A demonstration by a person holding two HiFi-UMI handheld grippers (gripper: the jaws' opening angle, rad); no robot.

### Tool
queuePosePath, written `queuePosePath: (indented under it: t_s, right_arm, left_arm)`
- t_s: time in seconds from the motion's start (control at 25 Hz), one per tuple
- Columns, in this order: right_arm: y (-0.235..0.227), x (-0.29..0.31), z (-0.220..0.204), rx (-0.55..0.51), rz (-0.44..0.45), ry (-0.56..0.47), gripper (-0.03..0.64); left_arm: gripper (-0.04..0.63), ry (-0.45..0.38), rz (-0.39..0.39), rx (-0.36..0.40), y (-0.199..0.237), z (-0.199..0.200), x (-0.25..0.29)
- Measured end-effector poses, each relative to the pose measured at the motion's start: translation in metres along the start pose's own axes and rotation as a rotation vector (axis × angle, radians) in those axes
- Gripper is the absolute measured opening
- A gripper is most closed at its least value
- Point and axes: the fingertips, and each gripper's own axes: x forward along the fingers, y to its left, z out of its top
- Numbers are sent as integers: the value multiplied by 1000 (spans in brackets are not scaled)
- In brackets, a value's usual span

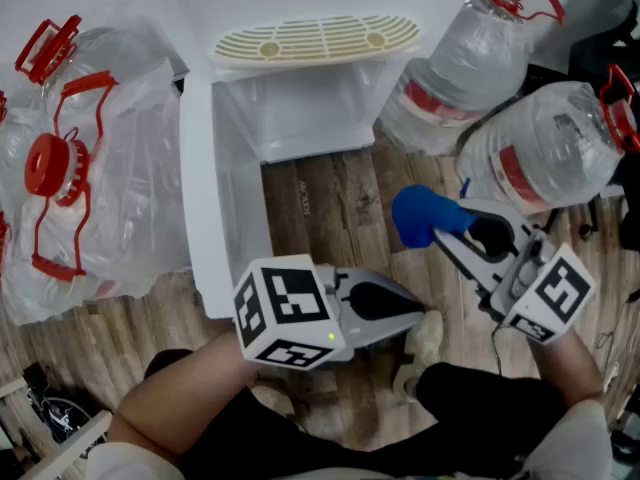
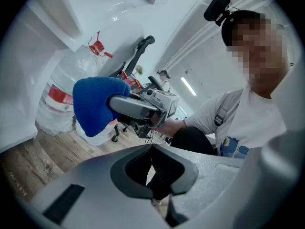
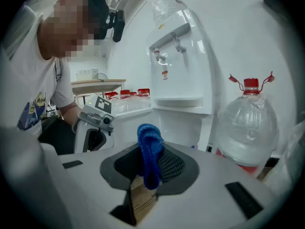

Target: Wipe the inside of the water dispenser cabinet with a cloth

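Observation:
In the head view the white water dispenser's cabinet (image 1: 300, 118) stands open below its slatted drip tray (image 1: 315, 38), with the door (image 1: 200, 218) swung out towards me. My right gripper (image 1: 442, 230) is shut on a bunched blue cloth (image 1: 418, 214), held above the wooden floor to the right of the door. The right gripper view shows the cloth (image 3: 149, 154) pinched upright between the jaws, and the dispenser (image 3: 178, 66) beyond it. My left gripper (image 1: 418, 315) is low near my knees, shut on nothing. From the left gripper view the cloth (image 2: 97, 105) shows on the right gripper (image 2: 138, 109).
Two big water bottles with red caps (image 1: 465, 63) (image 1: 550, 153) stand right of the dispenser. More bottles in plastic bags (image 1: 90, 168) lie at the left. My legs and a shoe (image 1: 420, 353) are below the grippers. A cable (image 1: 595, 218) runs at the far right.

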Motion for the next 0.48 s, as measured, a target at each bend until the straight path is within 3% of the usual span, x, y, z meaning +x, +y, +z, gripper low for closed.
queuePosePath:
  t_s: [0.48]
  right_arm:
    - [-3,11,1,-15,10,2,84]
  left_arm:
    - [0,-11,7,6,1,4,-2]
